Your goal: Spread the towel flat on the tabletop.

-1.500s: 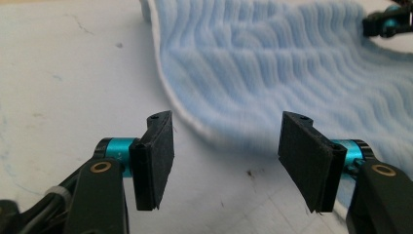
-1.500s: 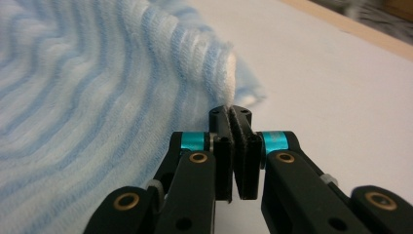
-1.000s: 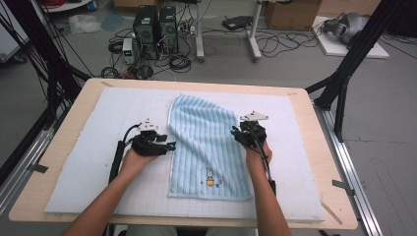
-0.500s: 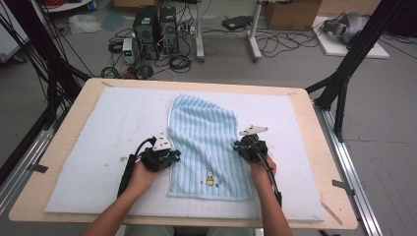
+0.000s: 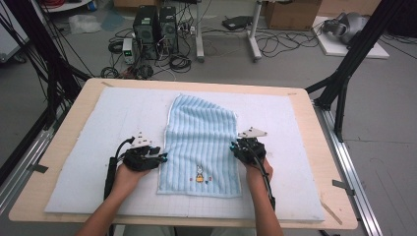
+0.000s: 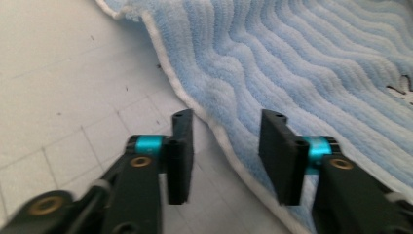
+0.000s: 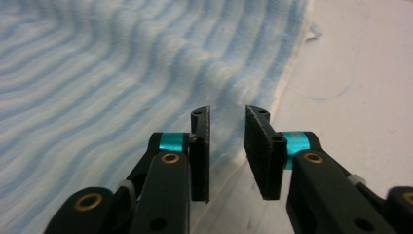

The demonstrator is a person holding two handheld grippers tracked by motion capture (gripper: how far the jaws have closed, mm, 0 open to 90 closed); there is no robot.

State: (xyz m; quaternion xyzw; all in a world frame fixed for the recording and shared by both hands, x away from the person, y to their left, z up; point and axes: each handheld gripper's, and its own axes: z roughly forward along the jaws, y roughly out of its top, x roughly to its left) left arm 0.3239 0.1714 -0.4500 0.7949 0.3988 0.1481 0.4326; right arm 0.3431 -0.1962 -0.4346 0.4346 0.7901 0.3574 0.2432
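The blue striped towel (image 5: 201,142) lies flat mid-counter on the white mat (image 5: 78,147). Left tongs (image 6: 225,146) and right tongs (image 7: 227,146) both gape, straddling its side hems — soft, light, floppy terry (likely to sag), so pinch the white-bound edges.

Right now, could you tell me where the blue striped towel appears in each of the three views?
High view: the blue striped towel lies mid-table on the white mat, between both grippers.
Left gripper view: it fills the upper right, its white hem running between the jaws.
Right gripper view: it covers the left and centre.
Shared landmark: the towel's white hem.
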